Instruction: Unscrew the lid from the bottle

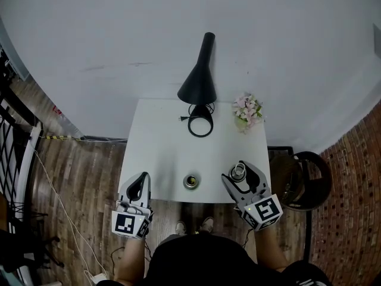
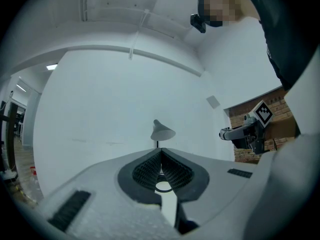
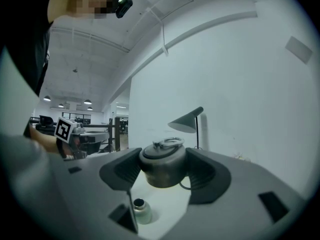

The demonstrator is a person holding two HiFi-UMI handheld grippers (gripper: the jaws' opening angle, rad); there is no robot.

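Note:
A small metal bottle (image 1: 190, 181) stands upright near the front edge of the white table (image 1: 161, 154), its mouth open. In the right gripper view the same bottle (image 3: 139, 210) shows low down, below the jaws. My right gripper (image 1: 239, 171) is shut on the metal lid (image 3: 162, 165), which has a ring on top and is held off the bottle, to its right. The lid (image 1: 238, 171) sits between the fingers in the head view too. My left gripper (image 1: 141, 179) hovers at the table's front left, left of the bottle, its jaws shut with nothing between them.
A black cone lamp (image 1: 199, 79) stands at the back of the table with its cord coiled (image 1: 200, 121) at its base. A small pot of pink flowers (image 1: 247, 110) is at the back right. A dark round stool (image 1: 309, 180) stands to the table's right.

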